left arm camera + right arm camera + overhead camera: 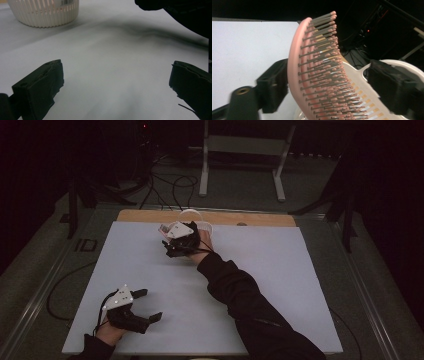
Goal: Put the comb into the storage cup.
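A pink hairbrush [312, 75] with grey bristles stands upright between the jaws of my right gripper [328, 75]. Its back rests against the left jaw, and a gap shows between the bristles and the right jaw, so this gripper is open. The brush hangs over a white slatted basket [362, 82]. From above, my right gripper [170, 237] is at the far middle of the board, next to the basket [191, 212], with the brush's pink head [163, 228] at its tip. My left gripper [150, 304] rests open and empty at the near left; between its jaws [116, 75] lies bare board.
A white board [275, 285] covers the table, with a wooden strip [260, 219] along its far edge. The left gripper view has the basket [45, 12] at its upper left and a dark sleeve [185, 12] at its upper right. Cables and a metal stand [240, 150] lie on the floor beyond.
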`<control>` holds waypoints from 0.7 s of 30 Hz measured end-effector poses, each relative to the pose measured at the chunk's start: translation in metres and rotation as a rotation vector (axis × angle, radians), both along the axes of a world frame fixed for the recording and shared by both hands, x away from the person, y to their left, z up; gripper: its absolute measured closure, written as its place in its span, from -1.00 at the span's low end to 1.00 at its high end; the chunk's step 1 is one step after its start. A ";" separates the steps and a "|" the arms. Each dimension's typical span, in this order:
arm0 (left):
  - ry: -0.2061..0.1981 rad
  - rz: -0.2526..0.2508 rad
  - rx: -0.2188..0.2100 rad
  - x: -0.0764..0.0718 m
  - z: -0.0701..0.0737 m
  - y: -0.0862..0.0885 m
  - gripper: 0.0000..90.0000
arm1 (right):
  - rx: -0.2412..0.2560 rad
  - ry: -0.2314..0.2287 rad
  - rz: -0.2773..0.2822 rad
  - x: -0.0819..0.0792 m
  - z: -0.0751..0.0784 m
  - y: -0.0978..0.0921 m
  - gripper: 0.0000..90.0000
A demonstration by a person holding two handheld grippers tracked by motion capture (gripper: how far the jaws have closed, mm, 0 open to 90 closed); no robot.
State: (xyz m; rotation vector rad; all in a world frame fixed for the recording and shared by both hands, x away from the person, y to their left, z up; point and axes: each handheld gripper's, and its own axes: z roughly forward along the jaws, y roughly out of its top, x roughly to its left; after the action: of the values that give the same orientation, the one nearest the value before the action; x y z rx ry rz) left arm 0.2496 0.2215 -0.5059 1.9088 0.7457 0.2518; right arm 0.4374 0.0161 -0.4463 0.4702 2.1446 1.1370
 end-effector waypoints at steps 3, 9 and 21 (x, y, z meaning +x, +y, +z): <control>0.001 0.002 0.000 0.000 0.000 0.000 -0.99 | 0.012 0.024 0.008 0.001 0.000 -0.002 -0.77; 0.002 0.001 0.000 0.000 0.000 0.000 -0.99 | 0.042 0.087 0.010 0.004 0.002 -0.009 -0.82; 0.002 -0.001 0.005 0.001 -0.001 0.000 -0.99 | 0.053 0.140 0.038 0.004 0.003 -0.015 -0.82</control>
State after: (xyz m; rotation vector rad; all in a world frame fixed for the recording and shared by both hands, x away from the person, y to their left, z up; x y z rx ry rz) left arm 0.2502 0.2212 -0.5066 1.9145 0.7463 0.2512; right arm 0.4411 0.0011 -0.4429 0.5495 2.2569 1.2166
